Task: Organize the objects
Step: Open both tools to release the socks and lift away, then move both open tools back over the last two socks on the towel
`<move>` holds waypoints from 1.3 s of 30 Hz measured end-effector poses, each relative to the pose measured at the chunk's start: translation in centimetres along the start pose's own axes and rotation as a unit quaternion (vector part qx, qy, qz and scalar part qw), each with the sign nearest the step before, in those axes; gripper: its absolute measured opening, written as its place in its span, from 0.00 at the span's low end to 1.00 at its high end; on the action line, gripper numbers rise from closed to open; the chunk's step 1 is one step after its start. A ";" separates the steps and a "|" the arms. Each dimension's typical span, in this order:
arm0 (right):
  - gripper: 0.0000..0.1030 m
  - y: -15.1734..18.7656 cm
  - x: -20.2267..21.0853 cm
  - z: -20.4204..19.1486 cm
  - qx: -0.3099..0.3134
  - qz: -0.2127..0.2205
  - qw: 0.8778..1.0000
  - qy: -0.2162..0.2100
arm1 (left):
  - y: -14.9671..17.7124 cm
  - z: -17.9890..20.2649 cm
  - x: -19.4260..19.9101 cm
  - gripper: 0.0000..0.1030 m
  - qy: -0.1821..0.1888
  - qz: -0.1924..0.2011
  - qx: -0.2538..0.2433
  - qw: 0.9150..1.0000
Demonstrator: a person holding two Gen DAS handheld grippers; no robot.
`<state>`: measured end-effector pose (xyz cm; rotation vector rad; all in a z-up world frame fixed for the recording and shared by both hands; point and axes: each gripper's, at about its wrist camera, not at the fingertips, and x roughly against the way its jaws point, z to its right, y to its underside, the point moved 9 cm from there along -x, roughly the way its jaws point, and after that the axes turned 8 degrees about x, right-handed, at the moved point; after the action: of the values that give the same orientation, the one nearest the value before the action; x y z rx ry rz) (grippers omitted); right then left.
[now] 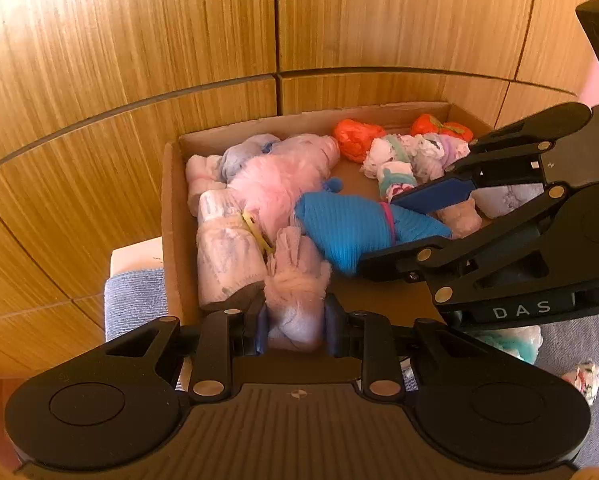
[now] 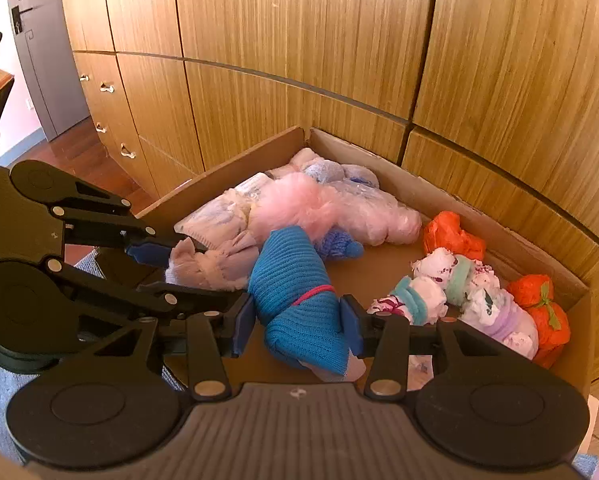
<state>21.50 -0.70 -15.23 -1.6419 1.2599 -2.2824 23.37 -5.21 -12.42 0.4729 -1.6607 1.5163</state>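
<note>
Over the box (image 1: 171, 216), my left gripper (image 1: 295, 320) clamps a pink bundle (image 1: 297, 292); my right gripper (image 2: 299, 326) clamps a blue roll (image 2: 299, 300).

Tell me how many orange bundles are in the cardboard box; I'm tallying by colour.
2. One orange bundle lies by the back wall of the cardboard box; the other, tied with green, sits in the far right corner. More could hide beneath the white rolls.
</note>
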 end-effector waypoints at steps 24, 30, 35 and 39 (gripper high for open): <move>0.45 0.1 0.4 -0.2 0.010 -0.012 1.000 0.012 | 0.0 -0.4 5.3 0.91 -0.025 0.053 -0.011 0.998; 0.48 0.1 0.1 -0.3 -0.002 -0.015 1.000 0.012 | 1.2 -2.1 7.9 0.95 -0.026 0.065 0.017 0.997; 0.51 0.0 0.9 -0.9 0.002 -0.014 1.000 0.017 | 2.3 -3.2 8.6 0.96 -0.029 0.055 0.028 0.998; 0.53 -0.2 3.2 -0.8 -0.006 0.005 0.999 0.035 | 2.9 -2.7 9.1 0.97 -0.023 0.051 0.025 0.998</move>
<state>19.55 -1.65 -12.80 -1.5694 1.2947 -2.3499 16.63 0.15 -7.47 0.4590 -1.7083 1.6346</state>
